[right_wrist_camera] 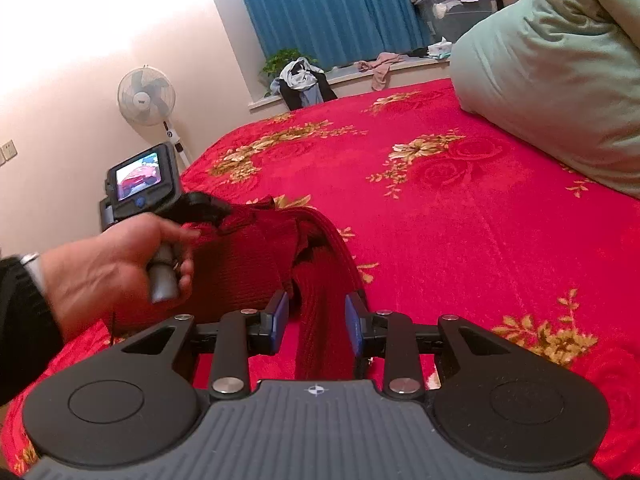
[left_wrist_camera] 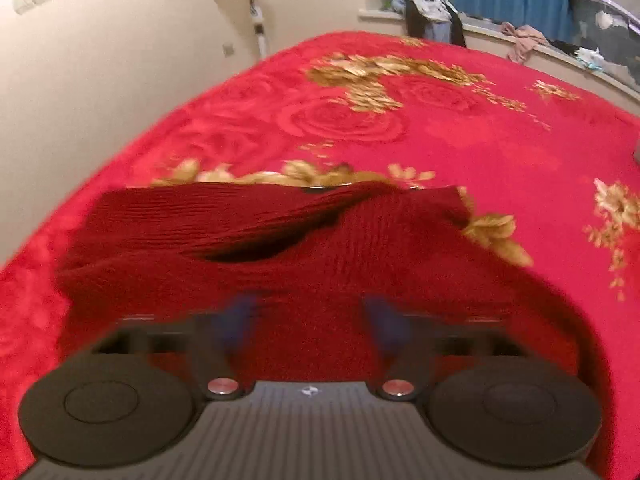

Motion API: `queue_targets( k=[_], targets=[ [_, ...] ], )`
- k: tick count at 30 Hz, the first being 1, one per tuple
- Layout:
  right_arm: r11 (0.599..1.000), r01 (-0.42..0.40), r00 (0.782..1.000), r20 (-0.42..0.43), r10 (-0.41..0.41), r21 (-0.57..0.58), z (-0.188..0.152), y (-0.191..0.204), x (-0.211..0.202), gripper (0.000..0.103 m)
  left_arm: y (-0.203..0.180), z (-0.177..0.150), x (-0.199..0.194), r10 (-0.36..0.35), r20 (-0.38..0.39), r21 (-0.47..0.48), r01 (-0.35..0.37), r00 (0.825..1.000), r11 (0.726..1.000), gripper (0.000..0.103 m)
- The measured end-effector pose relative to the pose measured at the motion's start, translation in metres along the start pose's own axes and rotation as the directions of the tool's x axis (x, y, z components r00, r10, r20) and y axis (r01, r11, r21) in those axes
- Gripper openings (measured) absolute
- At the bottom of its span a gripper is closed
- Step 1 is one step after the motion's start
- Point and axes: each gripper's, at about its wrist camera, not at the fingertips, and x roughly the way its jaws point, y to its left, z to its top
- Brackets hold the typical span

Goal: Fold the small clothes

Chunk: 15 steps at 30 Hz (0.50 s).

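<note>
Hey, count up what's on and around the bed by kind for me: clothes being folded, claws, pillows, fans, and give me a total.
Dark red knit garment: 1
Claws: 2, the left claw and the right claw
Pale green pillow: 1
Standing fan: 1
Total: 5

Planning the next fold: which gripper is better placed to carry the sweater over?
Probably the left gripper: it seems to pinch the sweater edge, lifted. The right gripper is open, only straddling a fold.
</note>
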Motion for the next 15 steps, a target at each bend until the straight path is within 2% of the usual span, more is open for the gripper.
queue_targets(
  k=[2, 6, 9, 13, 15],
  targets=[
    [1.0, 0.0, 1.0, -0.001, 0.0, 0.004, 0.001, 0.001, 0.0, 0.033, 0.021, -0.018, -0.018, -0.053, 0.032, -0.014, 0.053, 0.998, 0.998, 0.02],
    [1.0, -0.002, 1.0, 0.01, 0.002, -0.004, 0.002, 0.002, -0.005, 0.033, 0.085, -0.068, -0.071, -0.136, 0.083, -0.053, 0.141, 0.987, 0.989, 0.018],
    [1.0, -0.001, 1.0, 0.023, 0.001, -0.008, 0.001, 0.002, -0.009, 0.033, 0.142, -0.12, -0.114, -0.199, 0.104, -0.041, 0.204, 0.974, 0.978, 0.017],
    [1.0, 0.005, 1.0, 0.028, -0.005, -0.012, -0.002, 0.005, -0.014, 0.033, 0.214, -0.172, -0.147, -0.198, 0.103, -0.004, 0.2, 0.975, 0.98, 0.016],
    [1.0, 0.01, 0.999, 0.031, -0.01, -0.023, -0.005, 0.008, -0.017, 0.033, 0.249, -0.182, -0.151, -0.202, 0.066, -0.012, 0.204, 0.977, 0.979, 0.016]
  ],
)
